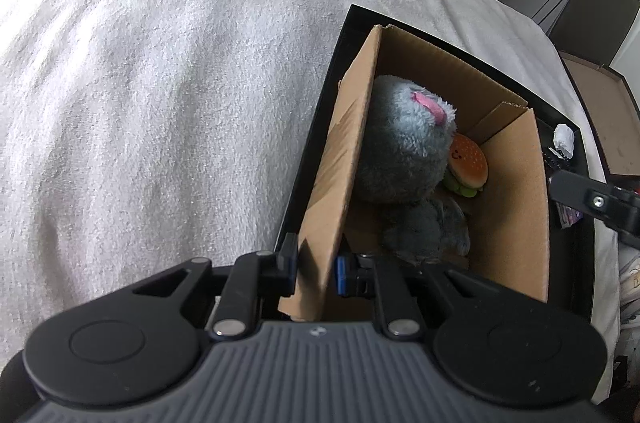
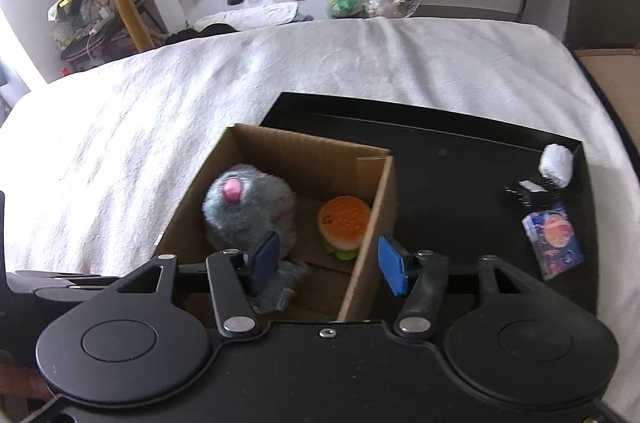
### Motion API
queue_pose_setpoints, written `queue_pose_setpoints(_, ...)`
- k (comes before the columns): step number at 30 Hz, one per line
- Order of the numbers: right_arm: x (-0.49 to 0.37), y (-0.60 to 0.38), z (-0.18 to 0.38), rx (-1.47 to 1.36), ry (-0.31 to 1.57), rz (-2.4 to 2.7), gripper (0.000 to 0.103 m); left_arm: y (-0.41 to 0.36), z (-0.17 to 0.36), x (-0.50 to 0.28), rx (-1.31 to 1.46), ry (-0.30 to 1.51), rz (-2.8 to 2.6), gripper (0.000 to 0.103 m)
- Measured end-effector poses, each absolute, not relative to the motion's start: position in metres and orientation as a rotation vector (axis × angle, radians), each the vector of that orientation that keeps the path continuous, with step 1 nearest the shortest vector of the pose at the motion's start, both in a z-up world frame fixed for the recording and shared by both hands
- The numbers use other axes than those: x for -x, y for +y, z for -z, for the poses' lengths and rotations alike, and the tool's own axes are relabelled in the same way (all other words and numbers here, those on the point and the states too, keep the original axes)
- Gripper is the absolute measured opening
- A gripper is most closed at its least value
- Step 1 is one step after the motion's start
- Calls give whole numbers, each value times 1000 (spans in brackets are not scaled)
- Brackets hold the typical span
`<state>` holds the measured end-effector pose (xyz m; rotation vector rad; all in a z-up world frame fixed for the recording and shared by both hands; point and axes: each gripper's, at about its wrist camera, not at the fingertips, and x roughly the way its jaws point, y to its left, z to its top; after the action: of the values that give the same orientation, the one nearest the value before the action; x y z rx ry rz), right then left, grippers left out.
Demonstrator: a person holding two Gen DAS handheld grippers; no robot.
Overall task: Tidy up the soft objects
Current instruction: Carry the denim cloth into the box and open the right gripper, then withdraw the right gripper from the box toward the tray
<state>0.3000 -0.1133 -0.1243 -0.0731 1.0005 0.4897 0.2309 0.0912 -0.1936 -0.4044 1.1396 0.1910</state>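
Clamped on the left wall of the open brown cardboard box [image 1: 340, 159], the left hand-held gripper [image 1: 314, 273] has its blue pads pressed on either side of the card, apparently to steady the light box. The right hand-held gripper [image 2: 328, 265] hangs over the box's right wall with its blue pads apart, one inside the box and one outside, gripping nothing; no toy is between them, which suggests a drop already made. Inside the box lie a fluffy grey plush animal with a pink patch [image 2: 248, 211] and, just beside it against the right wall, a small squishy orange hamburger toy [image 2: 344, 223]. The box sits in a shallow black tray [image 2: 460, 151] on a white towel-covered bed [image 2: 200, 83]. A crumpled white wad [image 2: 556, 165] and a small printed packet [image 2: 554, 239] lie at the tray's far right, well apart from the box.
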Motion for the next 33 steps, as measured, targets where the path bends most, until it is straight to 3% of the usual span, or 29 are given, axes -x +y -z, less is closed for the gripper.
queue_pose_setpoints(14,-312,-184,132,68,995,-398,56,84,187,-234,328,1152,-231,17)
queue_pose_setpoints(23,-323,-223,143,44,1005,-355,56,77,180,-242,264,1158,-264,26)
queue_pose_setpoints(26,-327,-231,148,32,1008,-351,56,73,178,-244,240,1160,-272,33)
queue_pose_setpoints(29,-331,-237,154,24,1012,-350,56,70,178,-247,220,1165,-285,47)
queue_pose_setpoints(33,-340,-246,159,-5,1026,-355,57,65,179,-253,186,1193,-301,75)
